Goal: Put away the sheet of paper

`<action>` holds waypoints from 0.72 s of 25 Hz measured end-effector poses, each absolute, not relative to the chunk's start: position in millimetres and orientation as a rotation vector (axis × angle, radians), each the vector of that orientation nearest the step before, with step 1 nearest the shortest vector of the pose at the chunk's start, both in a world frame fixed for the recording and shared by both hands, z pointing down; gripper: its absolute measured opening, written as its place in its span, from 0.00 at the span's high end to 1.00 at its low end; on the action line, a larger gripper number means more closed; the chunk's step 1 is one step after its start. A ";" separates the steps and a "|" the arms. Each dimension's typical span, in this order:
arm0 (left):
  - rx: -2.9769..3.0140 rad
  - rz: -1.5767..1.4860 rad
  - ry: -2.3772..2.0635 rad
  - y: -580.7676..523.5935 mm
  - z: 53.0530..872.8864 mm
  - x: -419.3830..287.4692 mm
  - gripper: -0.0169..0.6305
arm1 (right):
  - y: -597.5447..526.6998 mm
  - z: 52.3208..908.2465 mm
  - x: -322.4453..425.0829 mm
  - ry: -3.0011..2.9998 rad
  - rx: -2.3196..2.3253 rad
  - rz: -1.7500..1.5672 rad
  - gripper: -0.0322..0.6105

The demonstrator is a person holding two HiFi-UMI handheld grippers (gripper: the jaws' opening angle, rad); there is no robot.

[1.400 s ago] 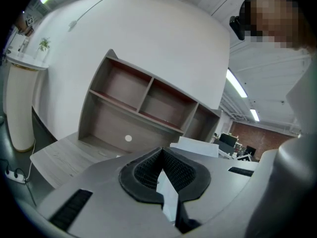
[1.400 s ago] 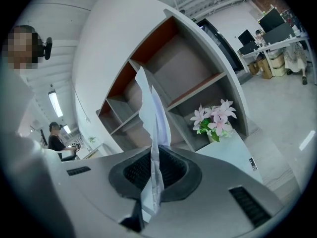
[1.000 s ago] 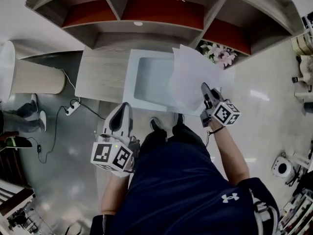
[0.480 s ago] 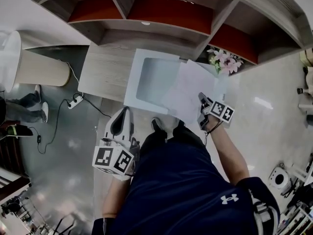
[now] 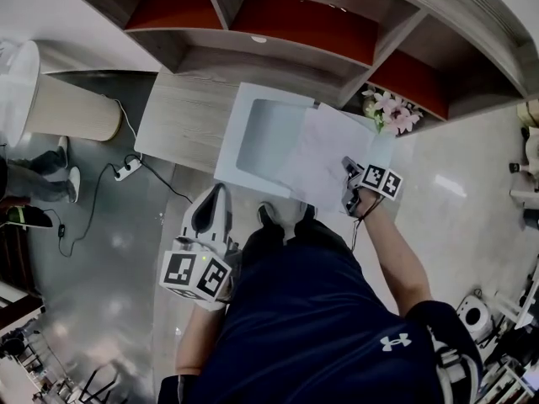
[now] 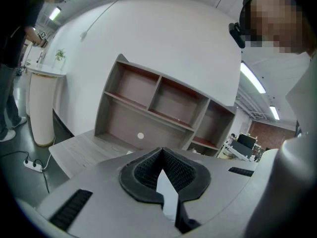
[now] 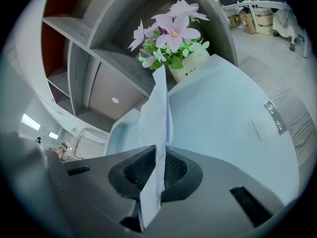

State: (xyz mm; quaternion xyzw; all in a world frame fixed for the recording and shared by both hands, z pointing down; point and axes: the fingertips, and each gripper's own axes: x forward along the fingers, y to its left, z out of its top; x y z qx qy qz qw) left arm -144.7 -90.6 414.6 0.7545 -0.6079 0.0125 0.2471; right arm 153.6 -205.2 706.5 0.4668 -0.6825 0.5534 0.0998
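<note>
Head view: my right gripper (image 5: 347, 170), clamped on the near edge of the sheet of paper (image 5: 320, 151), hangs it over the pale open box (image 5: 229, 141), ready for lowering; left gripper view: my left gripper (image 6: 159, 155), closed and empty, is held aside; right gripper view: the sheet stands edge-on between the pads.

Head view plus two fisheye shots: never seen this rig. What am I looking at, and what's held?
No robot here: a person holds a two-jaw tool in each hand. The head view comes from a camera on the person's head, looking steeply down. The other two come from cameras riding on the tools, looking along their jaws. On the pale wooden table sits a shallow white rectangular tray, a pot of pink flowers beside it, a grey-and-red shelf unit behind. The right tool is shut on a white sheet of paper, held over the tray. The left tool is by the person's waist, jaws together, nothing visibly gripped.
</note>
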 end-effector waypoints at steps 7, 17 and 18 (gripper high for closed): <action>2.007 0.011 -1.704 -79.8 417.1 -159.5 0.95 | -222.5 710.0 146.7 -2.001 1.410 1.708 0.91; 1.989 0.001 -1.702 -76.9 420.1 -164.8 0.95 | -212.1 717.0 129.8 -2.005 1.302 1.700 0.91; 1.991 0.001 -1.698 -78.0 420.4 -164.2 0.95 | -215.1 715.3 128.6 -2.021 1.293 1.674 0.91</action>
